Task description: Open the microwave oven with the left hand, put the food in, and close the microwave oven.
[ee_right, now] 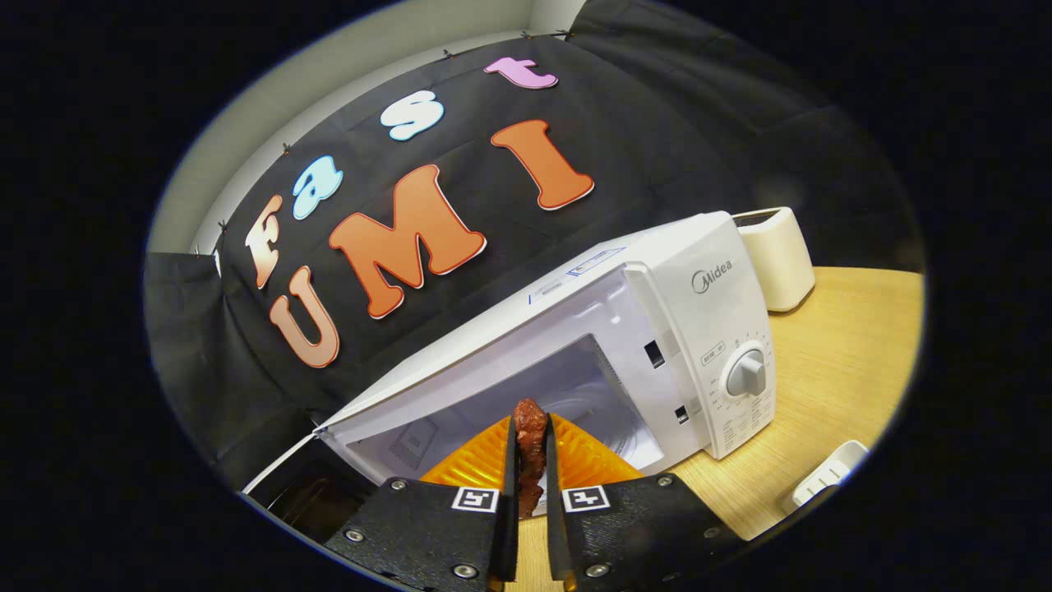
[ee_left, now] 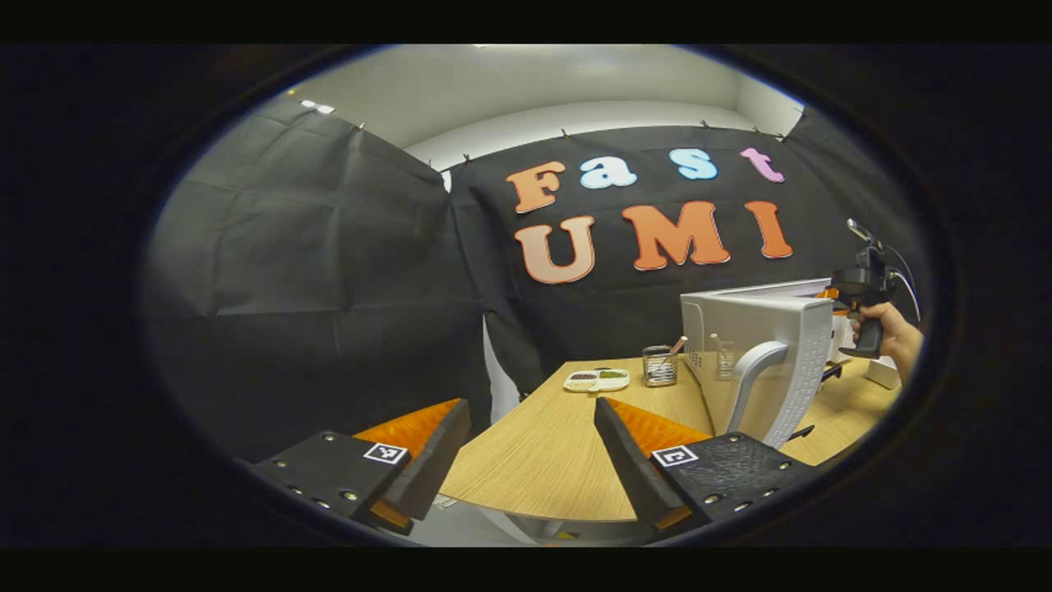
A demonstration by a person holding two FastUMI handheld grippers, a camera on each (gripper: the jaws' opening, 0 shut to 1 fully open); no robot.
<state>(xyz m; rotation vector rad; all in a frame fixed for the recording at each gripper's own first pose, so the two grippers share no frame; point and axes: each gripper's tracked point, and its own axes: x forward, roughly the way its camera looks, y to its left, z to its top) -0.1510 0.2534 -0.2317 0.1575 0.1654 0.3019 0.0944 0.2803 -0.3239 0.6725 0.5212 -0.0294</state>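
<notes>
- Right gripper (ee_right: 532, 493) is clamped narrow on the food (ee_right: 530, 448), a reddish-brown strip pinched upright between both fingers, in the right gripper view.
- Food hangs just in front of the microwave (ee_right: 707, 329) cavity (ee_right: 575, 386), which gapes open; it is not yet inside, as far as I can judge.
- Left gripper (ee_left: 532, 460) is spread wide and holds nothing, poised over the near table (ee_left: 534, 460) edge in the left gripper view.
- Door (ee_left: 781, 362) stands swung out toward that gripper, its curved handle (ee_left: 748, 378) free.
- A hand (ee_left: 892, 333) with the other gripper shows beyond the door.
- Farther back on the table sit a dish (ee_left: 597, 380) and a metal cup (ee_left: 660, 366).
- Progress: opening looks done and the food is picked up. Left to do: set the food in the cavity, let go, draw the right gripper out, then push the door shut.
</notes>
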